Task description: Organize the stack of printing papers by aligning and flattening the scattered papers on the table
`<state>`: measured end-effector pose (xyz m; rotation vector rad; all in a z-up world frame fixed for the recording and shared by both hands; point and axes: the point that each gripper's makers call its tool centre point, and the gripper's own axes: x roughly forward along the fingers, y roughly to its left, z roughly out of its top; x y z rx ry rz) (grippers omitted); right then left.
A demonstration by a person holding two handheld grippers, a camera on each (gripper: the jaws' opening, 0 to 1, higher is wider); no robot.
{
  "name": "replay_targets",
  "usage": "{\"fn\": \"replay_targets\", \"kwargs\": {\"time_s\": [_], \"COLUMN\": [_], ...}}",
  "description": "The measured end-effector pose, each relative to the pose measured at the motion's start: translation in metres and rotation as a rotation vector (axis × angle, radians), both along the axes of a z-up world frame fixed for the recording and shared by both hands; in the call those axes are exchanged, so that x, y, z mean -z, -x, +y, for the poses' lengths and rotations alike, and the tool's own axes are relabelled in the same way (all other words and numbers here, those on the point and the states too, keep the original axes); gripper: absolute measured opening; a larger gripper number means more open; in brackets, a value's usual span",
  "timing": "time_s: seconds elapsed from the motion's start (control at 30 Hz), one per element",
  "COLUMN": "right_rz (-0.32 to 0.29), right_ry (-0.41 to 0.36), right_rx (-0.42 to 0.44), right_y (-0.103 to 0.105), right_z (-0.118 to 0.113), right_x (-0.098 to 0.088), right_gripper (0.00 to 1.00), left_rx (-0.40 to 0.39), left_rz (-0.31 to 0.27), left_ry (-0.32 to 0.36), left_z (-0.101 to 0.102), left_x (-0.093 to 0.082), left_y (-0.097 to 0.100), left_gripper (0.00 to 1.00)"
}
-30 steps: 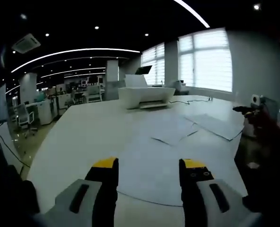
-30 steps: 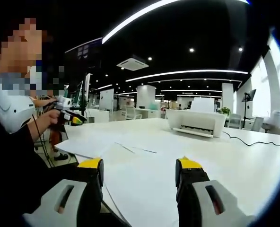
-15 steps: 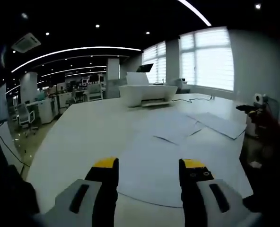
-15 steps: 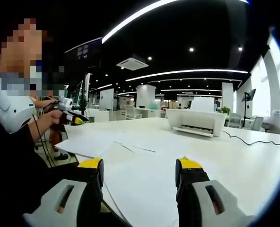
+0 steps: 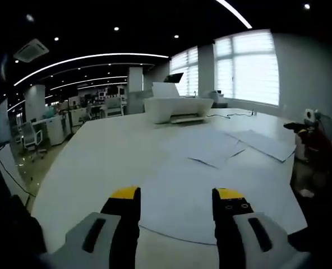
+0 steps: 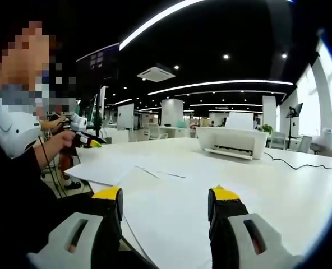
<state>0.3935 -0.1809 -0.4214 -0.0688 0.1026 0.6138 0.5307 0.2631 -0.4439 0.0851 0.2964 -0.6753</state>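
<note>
Papers: lay scattered on the table, ahead of both tongs.
Left gripper: released, empty.
Right gripper: released, empty.

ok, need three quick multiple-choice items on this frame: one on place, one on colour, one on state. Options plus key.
1. Where does the printer stand?
A. On the far part of the table
B. On the floor
C. On a chair

2. What colour are the left gripper jaw tips?
A. Red
B. Yellow
C. Green

3. How do the papers lie?
A. Squared in one stack
B. Scattered, overlapping askew
C. Rolled up

Key: 1 A, it sits on the tabletop beyond the sheets. 2 B, yellow caps top both jaws. 3 B, sheet edges cross at different angles.
</note>
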Motion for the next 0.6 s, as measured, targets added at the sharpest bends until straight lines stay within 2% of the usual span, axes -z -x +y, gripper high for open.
{"fn": "replay_targets", "kwargs": {"time_s": [0.6], "right_rz": [0.013], "right_ry": [-0.005], "right_rx": [0.002], "right_y": [0.000], "right_z": [-0.002], "right_x": [0.005], "right_gripper": [0.57], "left_rx": [-0.014], "left_rz": [0.021], "left_ry": [0.007], "left_z": [0.008], "left_x": [0.011], "left_y": [-0.015], "left_gripper": [0.56]}}
